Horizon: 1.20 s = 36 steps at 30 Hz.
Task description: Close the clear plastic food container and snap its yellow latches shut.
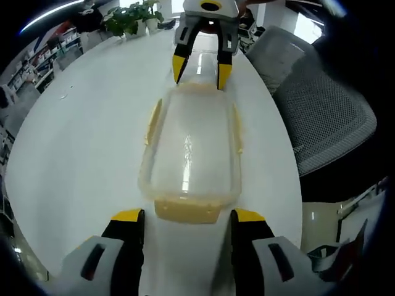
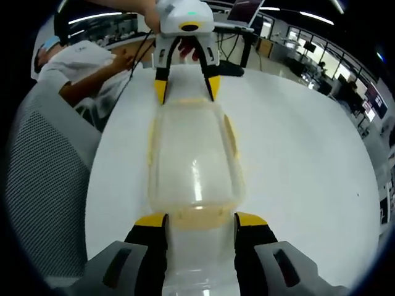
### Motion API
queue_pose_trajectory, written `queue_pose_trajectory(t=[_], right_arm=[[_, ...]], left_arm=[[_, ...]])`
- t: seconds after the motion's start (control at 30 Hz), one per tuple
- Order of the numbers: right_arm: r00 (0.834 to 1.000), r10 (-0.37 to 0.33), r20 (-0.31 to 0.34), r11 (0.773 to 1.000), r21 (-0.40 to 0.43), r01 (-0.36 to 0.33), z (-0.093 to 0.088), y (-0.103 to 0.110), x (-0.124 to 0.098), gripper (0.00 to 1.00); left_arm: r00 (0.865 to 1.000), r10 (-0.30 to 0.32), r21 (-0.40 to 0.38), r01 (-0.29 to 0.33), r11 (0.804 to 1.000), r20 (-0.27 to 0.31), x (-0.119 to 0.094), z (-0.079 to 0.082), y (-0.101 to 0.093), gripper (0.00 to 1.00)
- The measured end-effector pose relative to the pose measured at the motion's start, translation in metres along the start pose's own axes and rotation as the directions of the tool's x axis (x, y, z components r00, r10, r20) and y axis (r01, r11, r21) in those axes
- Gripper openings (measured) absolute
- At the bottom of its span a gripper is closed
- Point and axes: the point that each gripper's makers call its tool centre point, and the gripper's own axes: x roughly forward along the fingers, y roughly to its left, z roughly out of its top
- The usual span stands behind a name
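Observation:
A clear plastic food container point(image 1: 191, 148) lies lengthwise on the white table point(image 1: 80, 154) with its clear lid on top. Yellow latches stick out from the rim: one at the near end point(image 1: 187, 209), one on each long side point(image 1: 152, 120). My left gripper point(image 1: 187, 217) is open, its yellow-tipped jaws either side of the near-end latch. At the far end stands my right gripper point(image 1: 200, 69), open too. In the right gripper view the same container point(image 2: 194, 160) runs away from my right gripper point(image 2: 200, 221), whose jaws flank an end latch point(image 2: 197, 217). The left gripper point(image 2: 185, 86) faces it.
A grey mesh chair point(image 1: 321, 117) stands off the table's edge, seen again as a mesh chair point(image 2: 43, 185) in the right gripper view. A potted plant point(image 1: 133, 18) stands at the table's far side. A person in a white sleeve point(image 2: 80, 68) sits by a laptop point(image 2: 247, 12).

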Motion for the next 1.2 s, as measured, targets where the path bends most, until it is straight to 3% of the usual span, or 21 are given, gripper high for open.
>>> queue_pose_trajectory(t=[0.37,0.53,1.2], right_arm=[[0.999,0.039,-0.029,0.999,-0.016,-0.04,-0.0013,0.0012,0.0031,0.41],[0.997,0.035,-0.075,0.997,-0.063,-0.04,-0.0045,0.0014,0.0048,0.39],[0.992,0.043,-0.116,0.997,-0.054,-0.05,-0.0035,0.0052,0.0059,0.38]], left_arm=[[1.0,-0.006,0.008,0.006,1.0,-0.003,0.0022,0.0039,0.0026,0.51],[0.999,-0.024,0.048,0.026,0.999,-0.023,0.0027,0.0074,-0.0007,0.4],[1.0,-0.016,0.052,0.017,0.999,-0.023,-0.0001,0.0042,-0.0024,0.38]])
